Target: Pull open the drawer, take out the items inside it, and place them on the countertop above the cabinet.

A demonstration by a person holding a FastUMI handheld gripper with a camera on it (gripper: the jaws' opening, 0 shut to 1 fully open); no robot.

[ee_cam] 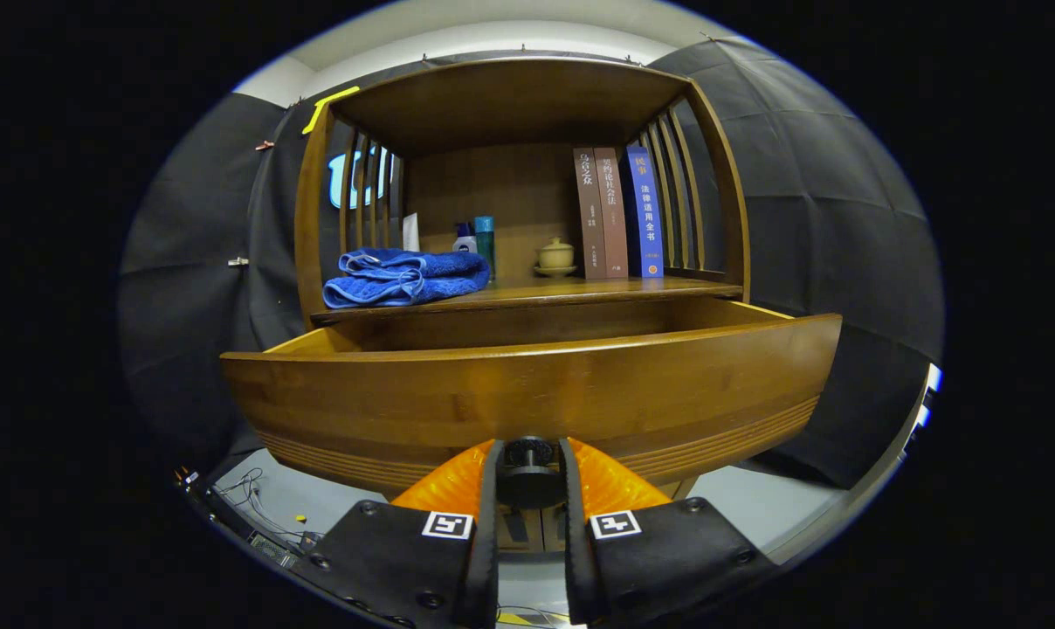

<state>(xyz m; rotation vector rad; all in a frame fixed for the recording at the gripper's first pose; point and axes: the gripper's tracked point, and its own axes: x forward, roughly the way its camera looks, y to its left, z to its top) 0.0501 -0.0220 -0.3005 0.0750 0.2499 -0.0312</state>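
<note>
In the gripper view, the gripper (529, 459) is low in front of the wooden cabinet (318, 218), and its jaws are narrow, closed on the dark round knob (528, 454) of the drawer (527, 393); both fingers (458, 480) press on the knob's sides. The drawer is pulled out toward the camera, and its front panel hides what lies inside. Above the drawer is the bench (580, 291). On it, at the left, lies a folded blue towel (403, 277). Behind the towel stand small bottles (477, 240). Near the middle sits a small lidded cup (555, 256), and at the right three books (619, 212) stand upright.
</note>
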